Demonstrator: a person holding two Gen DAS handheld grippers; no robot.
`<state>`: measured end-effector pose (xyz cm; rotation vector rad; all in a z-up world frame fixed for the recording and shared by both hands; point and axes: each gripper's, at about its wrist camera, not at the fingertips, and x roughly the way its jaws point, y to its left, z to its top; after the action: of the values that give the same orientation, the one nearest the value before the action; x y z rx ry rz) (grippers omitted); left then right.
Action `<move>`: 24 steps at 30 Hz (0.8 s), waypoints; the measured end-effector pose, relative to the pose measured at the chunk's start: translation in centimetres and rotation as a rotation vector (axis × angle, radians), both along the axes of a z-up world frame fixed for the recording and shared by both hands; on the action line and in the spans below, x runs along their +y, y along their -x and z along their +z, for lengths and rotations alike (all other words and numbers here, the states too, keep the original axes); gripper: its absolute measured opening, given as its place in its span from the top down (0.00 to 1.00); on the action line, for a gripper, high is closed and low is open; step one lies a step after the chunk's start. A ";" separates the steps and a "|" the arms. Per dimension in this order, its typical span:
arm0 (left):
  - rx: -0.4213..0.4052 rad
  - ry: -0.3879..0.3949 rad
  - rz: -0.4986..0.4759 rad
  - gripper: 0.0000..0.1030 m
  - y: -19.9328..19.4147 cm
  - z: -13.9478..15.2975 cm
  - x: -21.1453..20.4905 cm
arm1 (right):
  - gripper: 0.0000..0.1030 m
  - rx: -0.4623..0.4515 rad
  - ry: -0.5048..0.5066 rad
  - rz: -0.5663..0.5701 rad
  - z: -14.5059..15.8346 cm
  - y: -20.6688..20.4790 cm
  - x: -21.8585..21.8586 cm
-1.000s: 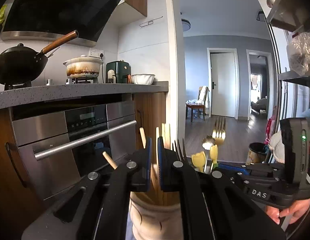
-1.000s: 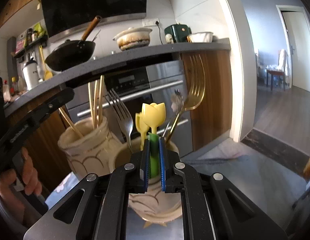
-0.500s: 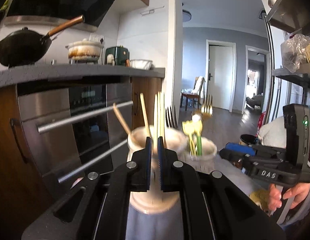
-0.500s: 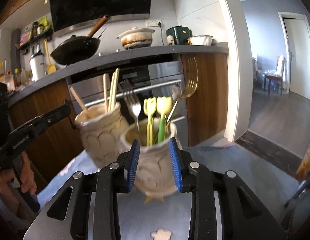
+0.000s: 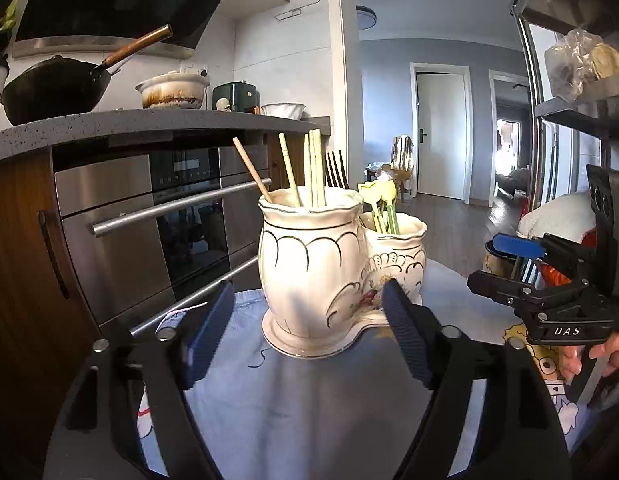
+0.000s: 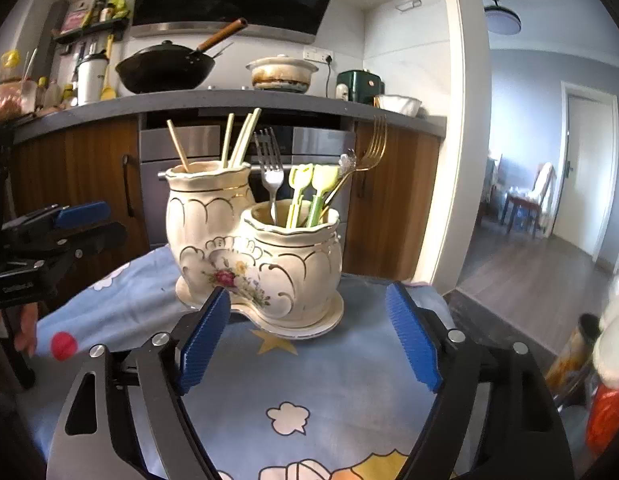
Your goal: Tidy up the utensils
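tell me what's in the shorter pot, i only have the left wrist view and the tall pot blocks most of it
observer: A silver fork stands in the short pot, tines up.
operator: anything besides that and the yellow ones
observer: Yes, a gold fork leans out to the right of the yellow-headed picks, with its tines up.
operator: is the right gripper holding anything
observer: No. The right gripper is open and empty, just in front of the short pot.
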<state>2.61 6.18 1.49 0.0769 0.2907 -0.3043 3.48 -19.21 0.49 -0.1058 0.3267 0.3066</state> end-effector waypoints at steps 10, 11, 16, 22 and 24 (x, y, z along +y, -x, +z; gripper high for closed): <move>-0.014 0.012 0.012 0.06 0.5 -0.1 0.2 | 0.08 -0.044 -0.072 -0.013 0.4 0.7 -1.5; -0.018 0.009 0.017 0.06 0.6 -0.1 0.1 | 0.08 -0.047 -0.072 -0.015 0.4 0.8 -1.5; -0.044 -0.009 0.020 0.06 1.1 0.1 -0.2 | 0.08 -0.059 -0.070 -0.019 0.4 1.0 -1.6; -0.054 -0.008 0.024 0.06 1.3 0.1 -0.1 | 0.08 -0.069 -0.069 -0.027 0.4 1.2 -1.5; -0.056 -0.007 0.024 0.06 1.3 0.1 0.0 | 0.08 -0.068 -0.070 -0.029 0.4 1.2 -1.5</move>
<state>1.27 6.14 1.63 0.0887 0.2371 -0.2767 2.25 -20.70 0.89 -0.0427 0.2493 0.2844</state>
